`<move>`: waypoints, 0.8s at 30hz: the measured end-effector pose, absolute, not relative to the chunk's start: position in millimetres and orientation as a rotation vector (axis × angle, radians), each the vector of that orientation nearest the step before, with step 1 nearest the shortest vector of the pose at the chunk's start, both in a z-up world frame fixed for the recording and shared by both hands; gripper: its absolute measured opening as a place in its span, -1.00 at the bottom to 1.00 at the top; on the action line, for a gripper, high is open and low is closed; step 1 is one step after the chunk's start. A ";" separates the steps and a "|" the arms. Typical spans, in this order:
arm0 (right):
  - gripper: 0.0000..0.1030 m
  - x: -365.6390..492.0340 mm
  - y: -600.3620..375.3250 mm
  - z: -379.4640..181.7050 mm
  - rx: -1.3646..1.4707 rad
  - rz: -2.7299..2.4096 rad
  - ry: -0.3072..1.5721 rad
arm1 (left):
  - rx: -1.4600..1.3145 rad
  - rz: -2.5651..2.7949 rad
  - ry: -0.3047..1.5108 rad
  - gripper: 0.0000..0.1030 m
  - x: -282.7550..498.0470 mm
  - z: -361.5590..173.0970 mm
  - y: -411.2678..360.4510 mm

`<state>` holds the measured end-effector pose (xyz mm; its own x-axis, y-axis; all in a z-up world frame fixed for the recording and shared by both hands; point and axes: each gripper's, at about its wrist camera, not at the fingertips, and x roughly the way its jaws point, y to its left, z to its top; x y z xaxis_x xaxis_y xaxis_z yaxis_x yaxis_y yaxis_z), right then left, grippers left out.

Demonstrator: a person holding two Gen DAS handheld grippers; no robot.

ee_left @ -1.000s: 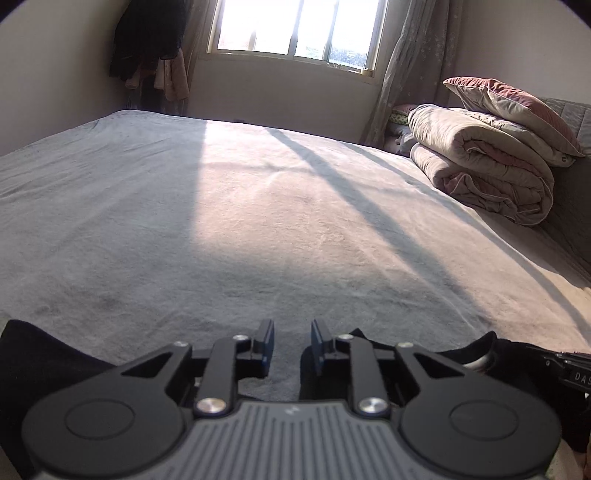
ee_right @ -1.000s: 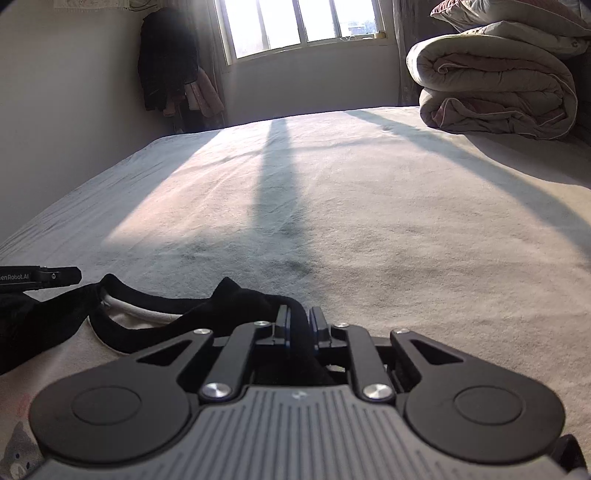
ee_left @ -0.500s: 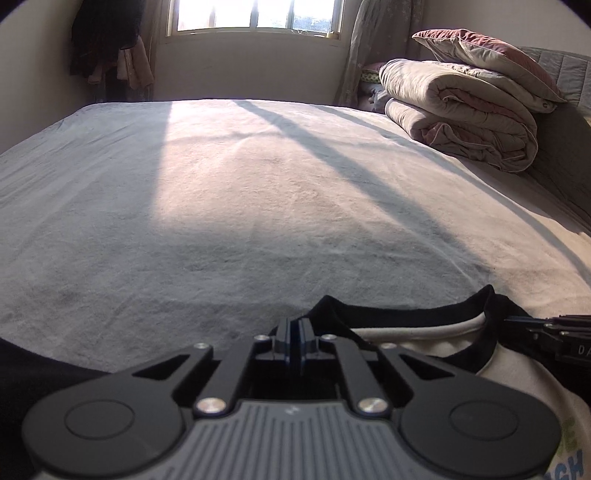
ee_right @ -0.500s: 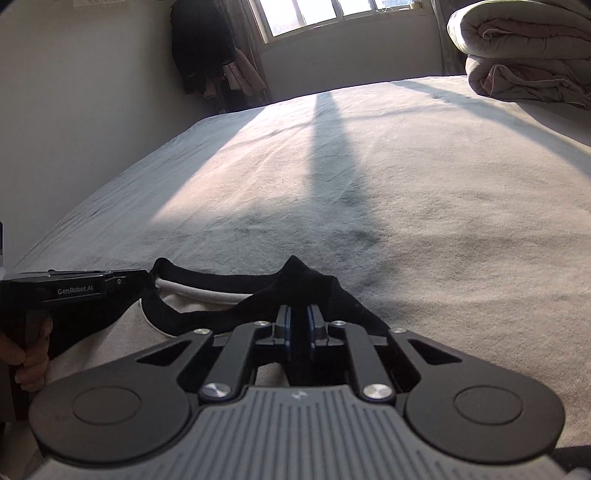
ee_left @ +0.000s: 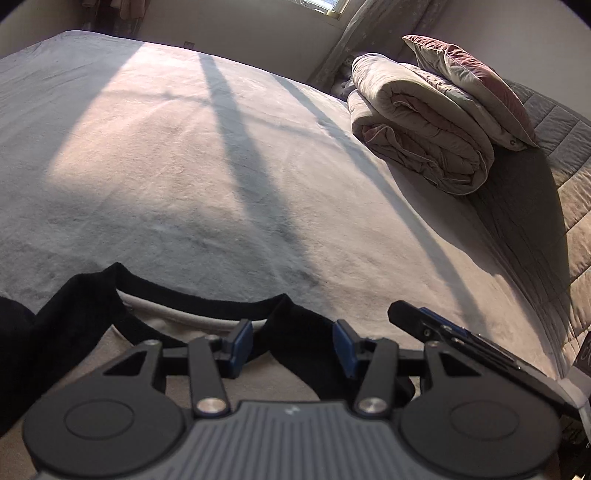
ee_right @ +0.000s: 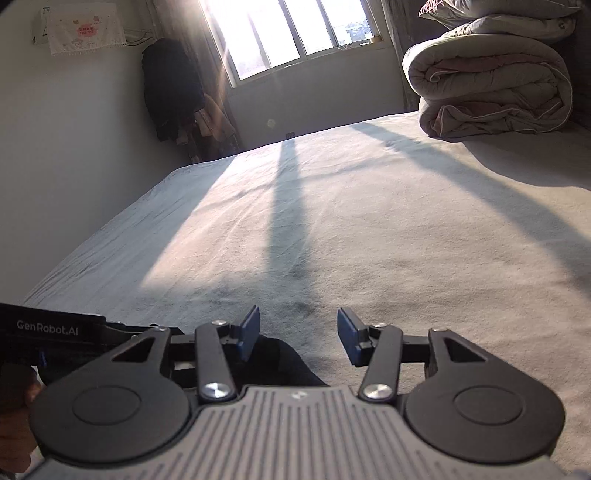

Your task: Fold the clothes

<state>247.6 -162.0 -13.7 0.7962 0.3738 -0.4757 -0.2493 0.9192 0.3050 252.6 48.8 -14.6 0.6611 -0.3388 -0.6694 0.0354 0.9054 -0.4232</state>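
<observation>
— So, where do your tongs stand?

— Your left gripper (ee_left: 292,345) has its jaws spread wide, with nothing pinched between the blue pads (ee_left: 242,345). Your right gripper (ee_right: 297,334) is just as wide, and it holds nothing either.

— And the garment?

— The shirt (ee_left: 155,328) lies on the bed (ee_left: 221,166) right under your left tongs. Its black collar (ee_left: 195,303) curves just ahead of the left pad, with a pale inner band showing behind it. A black shoulder fold sits between your two left fingers and runs back beneath them. Light fabric of the body spreads below and to the left of the tongs.

— What does the right side see?

— Only a dark lump of the shirt's cloth (ee_right: 284,360), low between your right fingers and close to the left pad (ee_right: 249,332). Past the fingertips, bare bedspread (ee_right: 369,221) stretches forward.

— Are the two tools close?

— Yes. From your left camera, the other tool's black finger pokes in just right of your right pad. From your right camera, the left tool's body, lettered GenRobot.AI, comes in at the left, beside your tongs.

— Anything farther off?

— A folded quilt (ee_left: 417,122) with a pillow (ee_left: 472,81) on top sits far ahead to the right, and a window (ee_right: 288,33) glares beyond.
</observation>
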 end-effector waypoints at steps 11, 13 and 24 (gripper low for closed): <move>0.03 248.6 -216.0 -19.3 0.181 0.197 0.622 | -0.371 0.042 0.649 -0.06 237.2 -70.4 -0.4; 0.04 248.8 -222.1 -21.8 0.168 0.163 0.636 | -0.333 0.056 0.606 0.04 232.7 -72.7 -9.8; 0.16 251.6 -225.5 -27.9 0.173 0.088 0.707 | -0.395 -0.050 0.569 0.11 235.1 -79.1 8.2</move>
